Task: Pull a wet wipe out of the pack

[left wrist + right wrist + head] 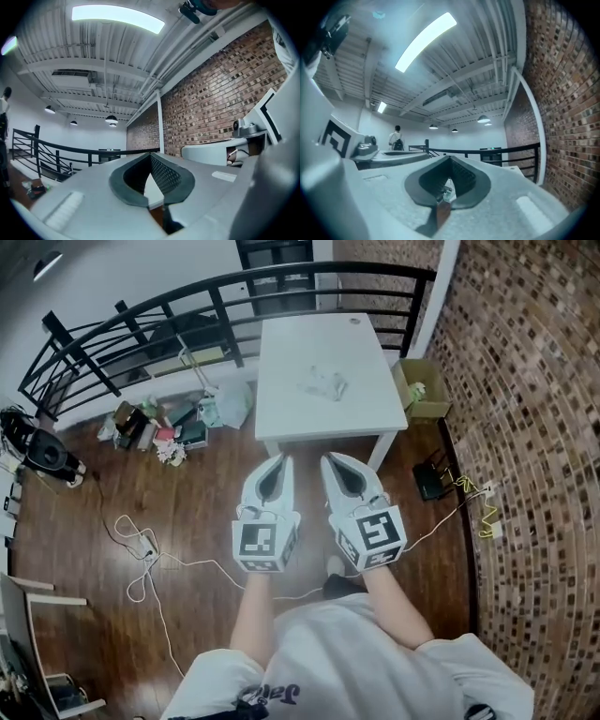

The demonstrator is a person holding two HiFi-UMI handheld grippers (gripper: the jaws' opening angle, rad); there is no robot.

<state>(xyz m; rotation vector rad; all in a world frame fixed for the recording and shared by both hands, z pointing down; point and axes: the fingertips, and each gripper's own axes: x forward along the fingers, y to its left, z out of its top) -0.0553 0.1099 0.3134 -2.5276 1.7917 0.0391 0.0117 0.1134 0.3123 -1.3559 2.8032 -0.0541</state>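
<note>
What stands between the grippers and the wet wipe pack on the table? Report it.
Nothing visible does. The wet wipe pack lies on the white table. The left gripper and right gripper hang short of its near edge, with only bare tabletop before the pack.

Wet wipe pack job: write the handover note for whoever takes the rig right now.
Left tool: shut, empty, pointing at the white table and short of it.
Right tool: shut, empty, beside the left one.
Wet wipe pack: lies near the middle of the table, ahead of both tools; neither touches it.
Done: nothing yet; no pulled-out wipe shows.
Left: step up to the table, probably steady the pack with one tool and pull a wipe with the other.
</note>
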